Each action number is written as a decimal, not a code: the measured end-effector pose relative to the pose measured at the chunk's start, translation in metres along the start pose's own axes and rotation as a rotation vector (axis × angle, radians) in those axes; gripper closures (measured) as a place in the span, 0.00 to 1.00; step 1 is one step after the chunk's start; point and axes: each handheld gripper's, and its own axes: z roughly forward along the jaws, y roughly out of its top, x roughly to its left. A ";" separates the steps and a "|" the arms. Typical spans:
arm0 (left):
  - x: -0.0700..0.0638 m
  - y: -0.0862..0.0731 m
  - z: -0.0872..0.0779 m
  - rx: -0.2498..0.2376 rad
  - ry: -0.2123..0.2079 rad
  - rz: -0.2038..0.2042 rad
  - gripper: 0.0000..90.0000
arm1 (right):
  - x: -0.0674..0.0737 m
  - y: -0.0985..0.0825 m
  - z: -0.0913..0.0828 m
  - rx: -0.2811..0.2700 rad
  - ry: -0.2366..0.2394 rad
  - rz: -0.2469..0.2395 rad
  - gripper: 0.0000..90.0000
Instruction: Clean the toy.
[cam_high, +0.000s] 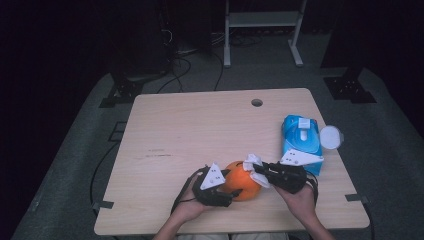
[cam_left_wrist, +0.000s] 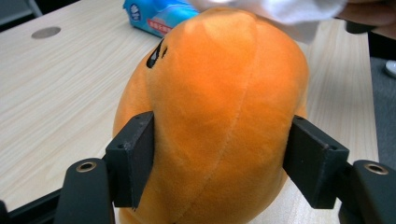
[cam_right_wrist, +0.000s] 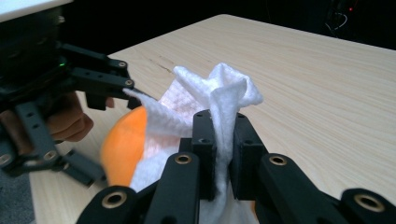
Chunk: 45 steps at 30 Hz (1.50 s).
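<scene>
Two grippers are being used low in the frame: an orange plush toy (cam_high: 242, 181) is being clamped by the left gripper (cam_high: 231, 186) while a white wipe (cam_high: 254, 169), pinched by the right gripper (cam_high: 261, 170), is being pressed onto its upper right.

We see a fuzzy orange plush toy (cam_left_wrist: 219, 116), a white embossed paper tissue (cam_right_wrist: 219, 95), and a matt wood-grain table (cam_high: 200, 130).
</scene>
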 end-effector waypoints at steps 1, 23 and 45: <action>0.003 -0.001 -0.001 -0.008 -0.004 -0.029 0.35 | 0.001 0.000 -0.001 -0.005 0.008 0.002 0.90; 0.021 -0.007 -0.004 -0.044 -0.035 -0.133 0.37 | -0.005 0.001 0.013 -0.056 -0.011 0.012 0.90; 0.018 -0.001 -0.008 -0.041 -0.028 -0.118 0.40 | -0.025 -0.011 0.016 -0.046 0.001 0.145 0.90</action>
